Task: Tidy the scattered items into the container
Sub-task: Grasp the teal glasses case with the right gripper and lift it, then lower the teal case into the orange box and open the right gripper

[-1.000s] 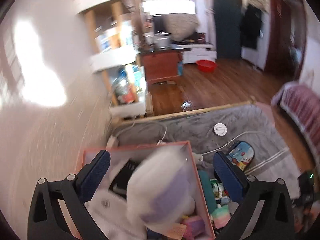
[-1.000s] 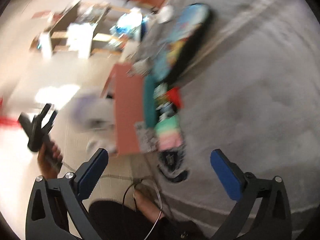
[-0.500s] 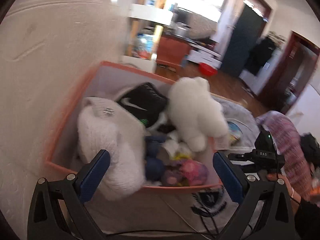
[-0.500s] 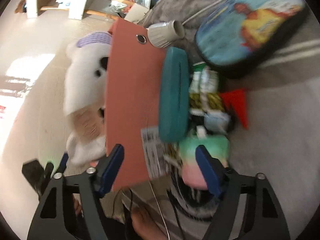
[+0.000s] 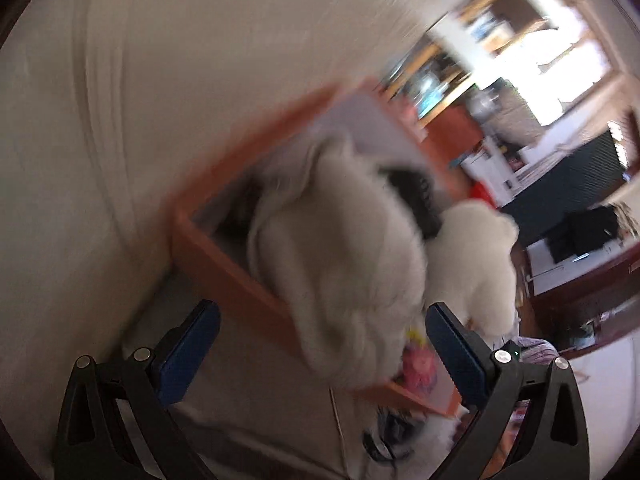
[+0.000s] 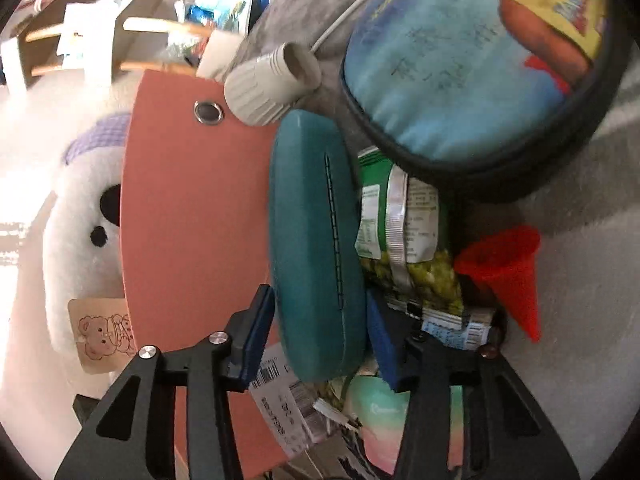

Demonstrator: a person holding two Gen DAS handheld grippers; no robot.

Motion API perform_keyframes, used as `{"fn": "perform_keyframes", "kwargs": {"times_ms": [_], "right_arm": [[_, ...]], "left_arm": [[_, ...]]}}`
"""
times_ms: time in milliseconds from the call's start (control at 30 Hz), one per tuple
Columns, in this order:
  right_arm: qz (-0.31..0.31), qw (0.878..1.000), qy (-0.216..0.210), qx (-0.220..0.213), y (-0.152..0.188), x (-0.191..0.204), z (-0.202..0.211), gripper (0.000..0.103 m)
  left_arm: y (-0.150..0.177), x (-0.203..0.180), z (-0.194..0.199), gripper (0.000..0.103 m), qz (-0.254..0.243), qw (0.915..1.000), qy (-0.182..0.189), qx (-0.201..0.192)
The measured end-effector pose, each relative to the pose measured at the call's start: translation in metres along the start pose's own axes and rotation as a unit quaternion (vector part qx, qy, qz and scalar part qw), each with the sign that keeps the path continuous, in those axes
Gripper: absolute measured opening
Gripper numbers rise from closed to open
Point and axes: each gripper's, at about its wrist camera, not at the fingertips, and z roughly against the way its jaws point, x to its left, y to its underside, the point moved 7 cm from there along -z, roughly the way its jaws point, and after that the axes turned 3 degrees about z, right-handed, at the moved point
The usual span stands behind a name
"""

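An orange box [image 5: 224, 264] against the wall holds a white fluffy garment [image 5: 344, 264] and a white plush bear [image 5: 476, 256]. My left gripper [image 5: 320, 356] hangs open over the box's near corner with nothing between its pads; this view is blurred. In the right wrist view a teal hard case [image 6: 316, 232] lies beside the box's outer wall [image 6: 192, 208]. My right gripper [image 6: 320, 340] straddles the case's near end, its jaws closing with both blue pads against the case's sides. The plush bear [image 6: 84, 208] peeks over the box.
Beside the case on the grey blanket lie a green snack bag [image 6: 400, 232], a red cone [image 6: 508, 268], a blue cartoon pouch [image 6: 460, 64], a white plug on a cable [image 6: 268, 84] and a pastel item [image 6: 384, 416]. Shelves stand beyond the box.
The right gripper has moved in on the teal case and its jaws have narrowed onto it. The left gripper has rolled and dropped toward the box's corner, staying open.
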Motion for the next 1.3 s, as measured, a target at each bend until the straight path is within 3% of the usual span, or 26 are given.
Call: {"fn": "perform_keyframes", "kwargs": {"times_ms": [33,133,200,267,367,500,633,700,800,867,900,933,1000,1067,1167,1200,1300], "right_arm": [[0.017,1.0,0.018,-0.001,0.001,0.003,-0.004,0.046],[0.052,0.997,0.055,0.01,-0.002,0.013,-0.015,0.051],[0.058,0.997,0.049,0.022,-0.001,0.012,-0.016,0.047],[0.043,0.999,0.011,0.012,0.003,0.009,-0.003,0.038],[0.011,0.998,-0.058,-0.011,0.024,0.006,0.032,0.037],[-0.032,0.991,-0.124,-0.044,0.056,0.008,0.085,0.037],[-0.014,0.98,-0.186,-0.075,0.08,0.051,0.134,0.037],[-0.002,0.964,-0.25,-0.088,0.077,0.083,0.162,0.037],[0.046,0.955,-0.274,-0.099,0.08,0.131,0.178,0.037],[0.072,0.956,-0.269,-0.095,0.081,0.17,0.17,0.043],[0.098,0.958,-0.261,-0.071,0.077,0.196,0.153,0.079],[0.12,0.964,-0.232,-0.051,0.077,0.209,0.141,0.101],[0.137,0.972,-0.179,-0.067,0.081,0.215,0.14,0.096],[0.137,0.973,-0.173,-0.068,0.078,0.2,0.136,0.096],[0.077,0.99,-0.103,-0.049,0.078,0.122,0.12,0.096],[0.039,0.996,-0.07,-0.038,0.082,0.077,0.111,0.094],[0.01,0.999,0.015,-0.031,0.085,-0.007,0.088,0.091]], "left_arm": [[0.003,-0.006,0.0,0.103,-0.011,0.9999,0.008,0.004],[0.006,-0.017,0.014,0.103,-0.043,0.9984,-0.02,-0.031],[0.013,-0.029,0.019,0.103,-0.051,0.9983,0.004,-0.03],[0.022,-0.044,0.024,0.103,-0.08,0.9962,0.023,-0.023],[0.024,-0.054,0.028,0.103,-0.099,0.9944,0.025,-0.029],[0.015,-0.051,0.028,0.103,-0.084,0.9955,0.037,-0.026],[0.013,-0.045,0.03,0.103,-0.07,0.9964,0.04,-0.026],[0.013,-0.045,0.028,0.103,-0.07,0.9965,0.039,-0.025],[0.013,-0.046,0.025,0.103,-0.071,0.9967,0.034,-0.021],[0.013,-0.046,0.022,0.103,-0.074,0.9966,0.032,-0.016],[0.014,-0.046,0.021,0.103,-0.073,0.9967,0.033,-0.014],[0.013,-0.045,0.021,0.103,-0.071,0.9968,0.034,-0.013],[0.012,-0.042,0.023,0.103,-0.065,0.9971,0.035,-0.016],[0.011,-0.041,0.025,0.103,-0.061,0.9973,0.037,-0.021],[0.012,-0.044,0.022,0.103,-0.066,0.9971,0.033,-0.02],[0.012,-0.046,0.021,0.103,-0.07,0.9969,0.031,-0.018],[0.013,-0.051,0.019,0.103,-0.087,0.9958,0.027,-0.013]]}}
